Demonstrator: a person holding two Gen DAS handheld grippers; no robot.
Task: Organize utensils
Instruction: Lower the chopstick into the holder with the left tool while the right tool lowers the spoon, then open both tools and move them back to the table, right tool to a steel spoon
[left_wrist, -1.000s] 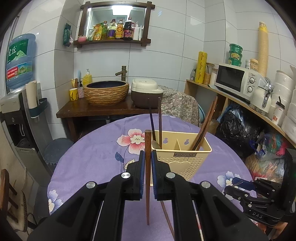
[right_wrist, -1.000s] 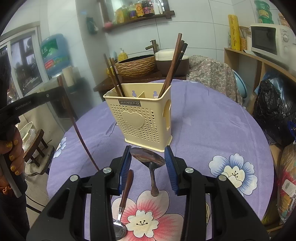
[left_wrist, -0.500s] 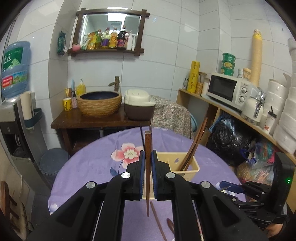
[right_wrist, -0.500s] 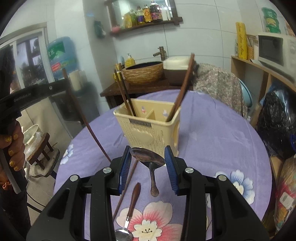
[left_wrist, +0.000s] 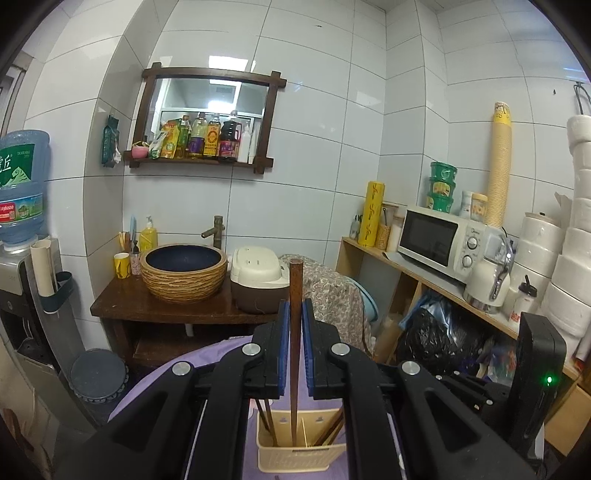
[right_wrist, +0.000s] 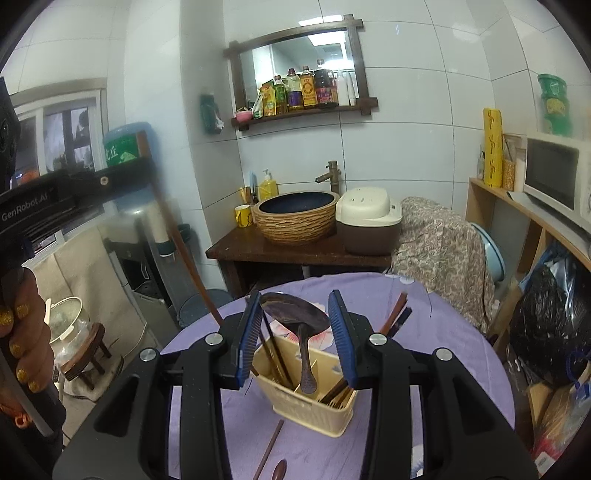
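My left gripper (left_wrist: 294, 317) is shut on a long brown chopstick (left_wrist: 294, 354), held upright with its lower tip inside the left compartment of the cream perforated utensil caddy (left_wrist: 291, 456). My right gripper (right_wrist: 295, 317) is shut on a dark metal spoon (right_wrist: 299, 325), bowl up, handle hanging down over the caddy (right_wrist: 310, 402). The caddy holds other chopsticks on both sides. The left gripper with its chopstick (right_wrist: 173, 229) also shows at the left of the right wrist view.
The caddy stands on a round table with a purple floral cloth (right_wrist: 424, 354). Another chopstick (right_wrist: 269, 448) and a spoon (right_wrist: 279, 470) lie on the cloth in front of the caddy. A wooden sink stand (left_wrist: 166, 306), rice cooker (left_wrist: 256, 278) and shelf with microwave (left_wrist: 432, 236) stand behind.
Both grippers rose above the caddy. The chopstick's tip moved from the cloth into the caddy's left compartment. The spoon moved over the caddy.
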